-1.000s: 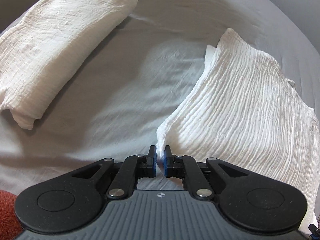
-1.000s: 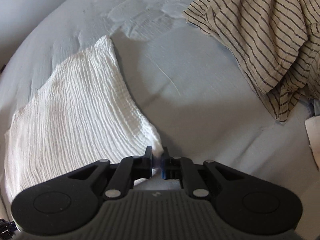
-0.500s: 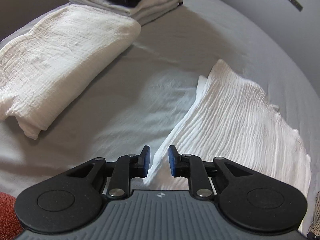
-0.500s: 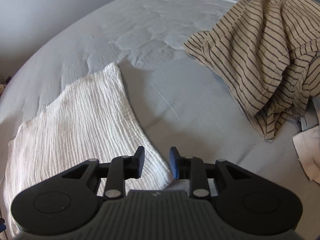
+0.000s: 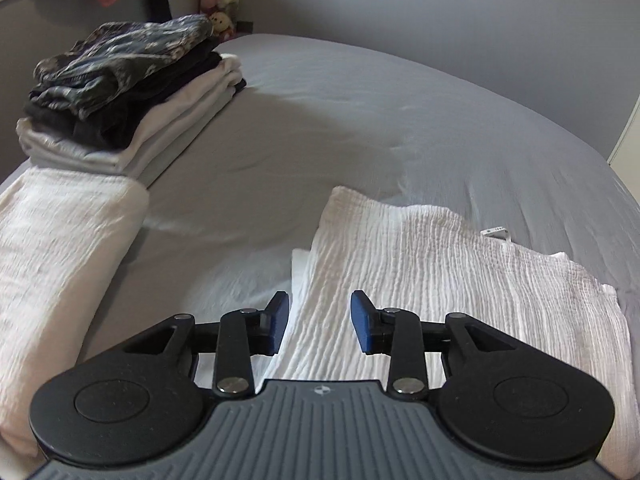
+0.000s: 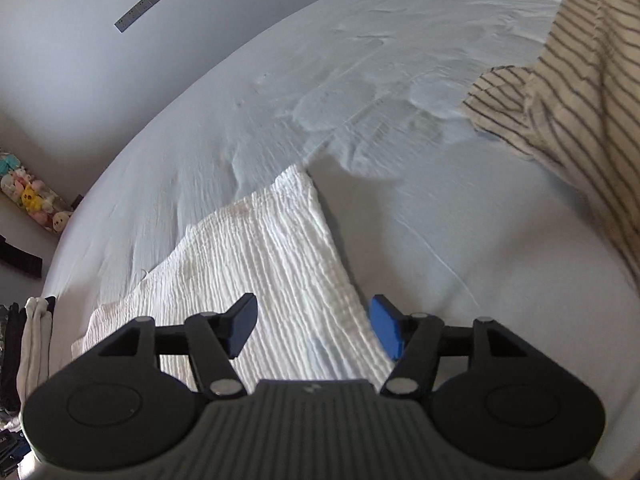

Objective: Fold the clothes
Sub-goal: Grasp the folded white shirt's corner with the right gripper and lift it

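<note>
Where both grippers pinched the near corners of the white crinkled garment (image 5: 440,280) a second ago, the left gripper (image 5: 319,322) and right gripper (image 6: 312,326) now hover above it, their jaws having just been opening, each standing apart with nothing gripped. Released, the garment lies folded flat on the grey bed (image 5: 360,112). This fold appears complete; the striped garment (image 6: 580,112) at the right still lies crumpled, probably next.

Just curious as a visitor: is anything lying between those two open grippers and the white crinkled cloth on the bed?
Nothing visible: the left gripper and right gripper hang open directly over the white crinkled cloth.
</note>
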